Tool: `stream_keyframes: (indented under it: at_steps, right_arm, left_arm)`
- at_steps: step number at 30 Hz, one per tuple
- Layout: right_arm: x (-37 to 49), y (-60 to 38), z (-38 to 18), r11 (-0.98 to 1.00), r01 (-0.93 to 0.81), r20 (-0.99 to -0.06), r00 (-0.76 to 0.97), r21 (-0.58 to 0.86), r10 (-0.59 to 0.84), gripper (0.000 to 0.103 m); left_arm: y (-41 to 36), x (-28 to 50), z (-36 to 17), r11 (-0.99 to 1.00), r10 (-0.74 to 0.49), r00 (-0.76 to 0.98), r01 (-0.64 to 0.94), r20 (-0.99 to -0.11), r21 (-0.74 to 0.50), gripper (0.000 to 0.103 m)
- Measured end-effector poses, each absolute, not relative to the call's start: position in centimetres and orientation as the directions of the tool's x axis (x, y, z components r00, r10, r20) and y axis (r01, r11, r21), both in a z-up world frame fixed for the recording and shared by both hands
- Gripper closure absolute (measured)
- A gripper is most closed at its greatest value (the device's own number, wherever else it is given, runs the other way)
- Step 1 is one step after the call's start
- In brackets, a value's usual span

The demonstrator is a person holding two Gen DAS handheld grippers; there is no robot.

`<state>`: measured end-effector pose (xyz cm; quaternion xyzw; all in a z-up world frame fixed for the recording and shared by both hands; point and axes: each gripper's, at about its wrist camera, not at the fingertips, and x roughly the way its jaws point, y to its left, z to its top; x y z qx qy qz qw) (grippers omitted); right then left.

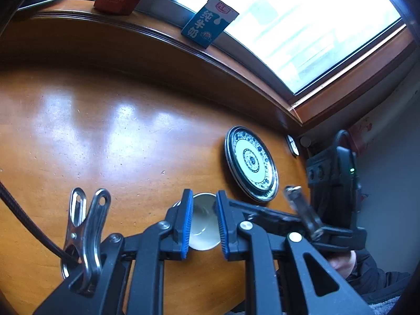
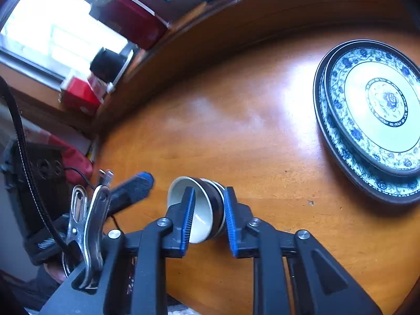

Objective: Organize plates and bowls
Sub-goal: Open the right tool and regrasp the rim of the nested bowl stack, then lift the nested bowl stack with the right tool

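Wooden table [image 2: 236,131] fills both views. Stacked blue-white plates [image 2: 372,120] right of right-wrist frame, flat on table, well apart from bowls. Nested bowls [image 2: 202,210] lower centre, tilted, left pad inside rim, right pad just clear: right gripper [image 2: 208,215] narrow, not pressing. Left gripper [image 1: 203,223] narrow, empty, bowls seen through the gap.

On the table [image 2: 236,136] two plates [image 2: 372,120] lie stacked one on the other, far right in the right wrist view. Nearer, left of them and well apart, small bowls [image 2: 207,210] sit nested — two, it seems — between the right gripper's [image 2: 208,215] fingers. Behind the table runs a windowsill [image 1: 147,34] — a milk carton [image 1: 208,22] stands on it.
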<state>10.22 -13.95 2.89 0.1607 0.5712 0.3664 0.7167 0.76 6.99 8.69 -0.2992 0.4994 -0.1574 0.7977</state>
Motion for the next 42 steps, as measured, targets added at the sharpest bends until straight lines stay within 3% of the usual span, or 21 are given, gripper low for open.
stream_keyframes:
  at_steps: [3,6,11,19,29,32,37,42]
  right_arm:
    - [10.3,-14.4,2.9,0.643,-0.330,-0.662,0.069,0.691,0.747,0.080]
    - [10.6,-14.3,2.5,0.647,-0.308,-0.666,0.056,0.697,0.744,0.089]
    - [10.5,-14.9,1.7,0.673,-0.263,-0.685,0.058,0.691,0.726,0.089]
    - [10.0,-15.2,-0.5,0.692,-0.201,-0.708,-0.006,0.693,0.707,0.064]
    - [9.9,-14.5,-0.6,0.737,-0.215,-0.752,0.018,0.640,0.659,0.060]
    - [9.8,-13.5,-0.3,0.789,-0.243,-0.807,0.040,0.565,0.590,0.061]
    - [9.8,-13.0,-0.4,0.794,-0.233,-0.807,0.055,0.562,0.588,0.059]
    - [9.8,-12.4,-0.3,0.795,-0.242,-0.809,0.061,0.556,0.584,0.059]
  left_arm:
    - [7.3,1.0,7.4,0.757,-0.554,0.429,-0.095,-0.713,-0.646,0.086]
    - [7.4,1.3,6.4,0.736,-0.565,0.404,-0.148,-0.719,-0.661,0.086]
    - [7.0,1.6,6.3,0.751,-0.560,0.396,-0.129,-0.727,-0.648,0.086]
    - [6.0,1.6,5.9,0.795,-0.521,0.370,-0.117,-0.769,-0.595,0.086]
    - [6.2,0.9,4.6,0.785,-0.541,0.347,-0.120,-0.766,-0.608,0.085]
    - [5.9,0.9,4.3,0.780,-0.555,0.333,-0.110,-0.763,-0.616,0.081]
    - [5.0,1.1,3.4,0.811,-0.532,0.293,-0.095,-0.795,-0.578,0.068]
    - [5.1,1.2,3.1,0.792,-0.560,0.295,-0.083,-0.775,-0.604,0.070]
